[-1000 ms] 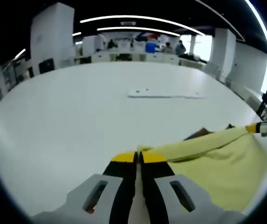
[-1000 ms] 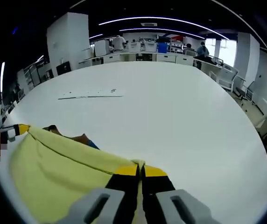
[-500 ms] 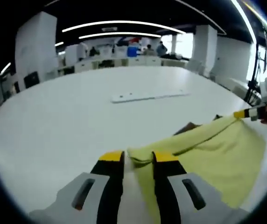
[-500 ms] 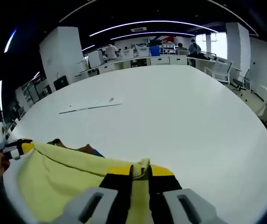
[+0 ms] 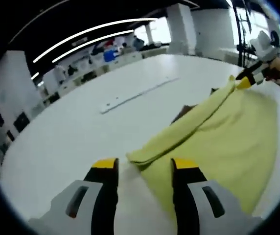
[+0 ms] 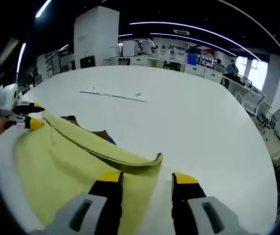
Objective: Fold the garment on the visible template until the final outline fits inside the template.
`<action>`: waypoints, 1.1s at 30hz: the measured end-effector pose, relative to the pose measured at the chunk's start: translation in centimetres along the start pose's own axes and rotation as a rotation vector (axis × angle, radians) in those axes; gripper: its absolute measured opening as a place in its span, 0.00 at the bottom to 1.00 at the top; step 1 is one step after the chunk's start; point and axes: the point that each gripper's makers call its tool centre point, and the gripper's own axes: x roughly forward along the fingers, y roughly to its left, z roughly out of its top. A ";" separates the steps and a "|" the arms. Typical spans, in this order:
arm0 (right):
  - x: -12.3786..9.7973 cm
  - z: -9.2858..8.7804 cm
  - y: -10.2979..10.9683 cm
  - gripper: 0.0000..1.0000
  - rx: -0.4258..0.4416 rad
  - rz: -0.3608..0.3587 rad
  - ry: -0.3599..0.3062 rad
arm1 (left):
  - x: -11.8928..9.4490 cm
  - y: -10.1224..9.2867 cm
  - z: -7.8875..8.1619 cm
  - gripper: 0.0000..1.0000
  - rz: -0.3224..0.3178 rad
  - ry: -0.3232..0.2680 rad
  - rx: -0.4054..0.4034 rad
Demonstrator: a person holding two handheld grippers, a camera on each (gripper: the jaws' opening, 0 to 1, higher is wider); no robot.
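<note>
We have both tongs spread apart, gripping nothing. The yellow garment [image 5: 228, 132] lies on the white surface [image 5: 81, 127], its folded edge stretched long between the left tongs [image 5: 139, 165] and right tongs [image 6: 142, 177], one corner just ahead of each, equally near.

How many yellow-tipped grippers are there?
2. The left gripper and the right gripper each sit at one corner of the folded edge of the yellow garment; both jaws stand open, off the cloth.
</note>
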 end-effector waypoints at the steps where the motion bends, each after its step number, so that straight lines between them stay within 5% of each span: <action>1: 0.2 0.1 -0.2 0.37 0.011 -0.005 -0.001 | 0.3 0.0 0.0 0.38 -0.001 -0.005 -0.025; 8: 1.8 1.7 -1.0 0.36 0.107 -0.040 -0.069 | 1.7 1.2 0.7 0.39 0.048 -0.031 -0.088; 15: 2.9 2.0 -1.8 0.36 0.197 -0.080 -0.071 | 2.3 3.0 0.8 0.37 0.137 -0.057 -0.231; 26: 2.7 2.3 -2.4 0.47 0.254 -0.093 -0.067 | 1.3 3.5 0.8 0.46 0.114 -0.087 -0.388; 33: 1.2 2.9 -0.7 0.60 0.229 -0.022 -0.059 | -0.6 3.2 1.6 0.57 0.098 -0.100 -0.393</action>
